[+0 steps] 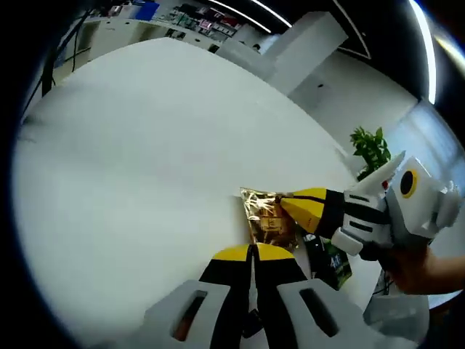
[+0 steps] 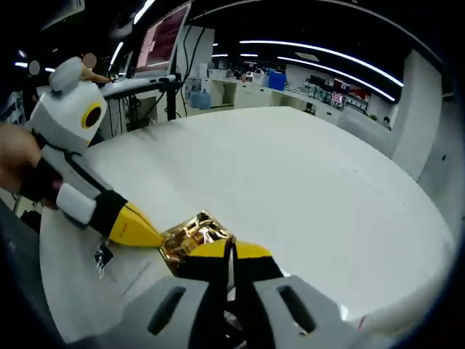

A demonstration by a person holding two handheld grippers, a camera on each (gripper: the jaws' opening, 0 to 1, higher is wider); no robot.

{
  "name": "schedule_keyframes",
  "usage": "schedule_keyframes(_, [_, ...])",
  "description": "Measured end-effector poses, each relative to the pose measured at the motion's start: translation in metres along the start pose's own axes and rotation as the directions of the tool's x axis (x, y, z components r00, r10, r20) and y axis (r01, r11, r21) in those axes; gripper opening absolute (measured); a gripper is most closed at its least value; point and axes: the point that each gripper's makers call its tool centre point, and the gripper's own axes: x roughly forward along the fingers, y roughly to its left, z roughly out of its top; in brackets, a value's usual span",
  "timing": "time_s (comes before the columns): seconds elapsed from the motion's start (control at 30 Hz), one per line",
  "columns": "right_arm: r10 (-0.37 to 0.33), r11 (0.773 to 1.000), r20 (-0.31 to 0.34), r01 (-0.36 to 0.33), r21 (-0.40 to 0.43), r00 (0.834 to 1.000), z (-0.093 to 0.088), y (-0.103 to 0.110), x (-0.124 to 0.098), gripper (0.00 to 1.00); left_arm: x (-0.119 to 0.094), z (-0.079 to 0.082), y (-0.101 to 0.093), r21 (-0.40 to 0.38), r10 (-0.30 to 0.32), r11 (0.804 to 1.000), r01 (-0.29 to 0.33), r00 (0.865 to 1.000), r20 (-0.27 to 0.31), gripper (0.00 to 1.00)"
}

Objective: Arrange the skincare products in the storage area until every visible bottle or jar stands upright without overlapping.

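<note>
At the bottom centre of the left gripper view, the left gripper (image 1: 253, 252) had its yellow-tipped jaws pressed together, tips just beside a crinkled gold foil packet (image 1: 267, 217) on the white table (image 1: 145, 145). The right gripper (image 1: 290, 203) came in from the right, its tip on the packet. In the right gripper view, the right gripper's (image 2: 231, 251) jaws were also together over the packet (image 2: 190, 236), lower centre.

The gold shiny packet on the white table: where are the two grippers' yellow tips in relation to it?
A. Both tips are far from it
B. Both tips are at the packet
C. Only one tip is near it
B: in the left gripper view both the left gripper and the right gripper meet the gold packet on the white table.
</note>
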Motion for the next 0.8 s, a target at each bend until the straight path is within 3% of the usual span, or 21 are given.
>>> schedule_keyframes(0.1, [0.004, 1.0, -0.004, -0.004, -0.023, 1.0, -0.002, -0.003, 0.001, 0.01, 0.0, -0.004, 0.0, 0.128, 0.009, 0.992, -0.005, 0.999, -0.034, 0.0])
schedule_keyframes(0.2, [0.002, 1.0, -0.004, -0.002, -0.028, 1.0, -0.002, -0.005, 0.003, 0.01, -0.002, 0.0, -0.002, 0.241, 0.029, 0.97, -0.017, 0.998, -0.047, 0.0])
schedule_keyframes(0.27, [0.0, 1.0, -0.001, 0.0, -0.022, 1.0, -0.001, -0.005, 0.004, 0.01, -0.004, 0.01, -0.006, 0.354, 0.041, 0.935, -0.031, 0.999, -0.02, 0.0])
schedule_keyframes(0.37, [0.004, 1.0, -0.011, -0.005, -0.031, 1.0, -0.005, -0.002, 0.006, 0.01, 0.003, 0.024, -0.025, 0.479, -0.003, 0.878, 0.002, 1.0, 0.002, 0.02])
schedule_keyframes(0.47, [0.004, 1.0, -0.023, -0.005, -0.027, 1.0, -0.009, -0.001, 0.005, 0.02, 0.014, 0.024, -0.031, 0.558, 0.011, 0.83, 0.01, 0.999, -0.035, 0.04])
schedule_keyframes(0.57, [0.003, 0.999, -0.023, -0.004, -0.044, 1.0, -0.008, -0.001, 0.005, 0.02, 0.03, 0.022, -0.03, 0.684, 0.079, 0.729, -0.007, 0.994, -0.074, 0.06])
schedule_keyframes(0.6, [0.003, 0.999, -0.023, -0.004, -0.046, 1.0, -0.008, -0.001, 0.005, 0.02, 0.032, 0.021, -0.029, 0.694, 0.087, 0.72, -0.01, 0.993, -0.077, 0.07])
schedule_keyframes(0.63, [0.006, 0.999, -0.023, -0.007, -0.051, 1.0, -0.008, -0.002, 0.005, 0.02, 0.038, 0.015, -0.024, 0.731, 0.13, 0.682, -0.007, 0.985, -0.111, 0.08])
schedule_keyframes(0.67, [0.007, 0.999, -0.023, -0.008, -0.053, 1.0, -0.008, -0.002, 0.005, 0.02, 0.04, 0.012, -0.019, 0.745, 0.158, 0.667, -0.012, 0.979, -0.126, 0.09])
schedule_keyframes(0.7, [0.006, 0.998, -0.028, -0.008, -0.059, 1.0, -0.008, -0.002, 0.005, 0.02, 0.042, 0.015, -0.021, 0.754, 0.146, 0.657, -0.011, 0.983, -0.112, 0.09])
schedule_keyframes(0.73, [0.007, 0.998, -0.025, -0.009, -0.061, 1.0, -0.008, -0.003, 0.005, 0.02, 0.042, 0.017, -0.023, 0.741, 0.14, 0.672, -0.016, 0.984, -0.106, 0.09])
schedule_keyframes(0.8, [0.016, 0.999, -0.026, -0.017, -0.048, 1.0, -0.009, -0.003, 0.005, 0.06, 0.041, 0.017, -0.023, 0.739, 0.152, 0.673, -0.012, 0.981, -0.123, 0.09])
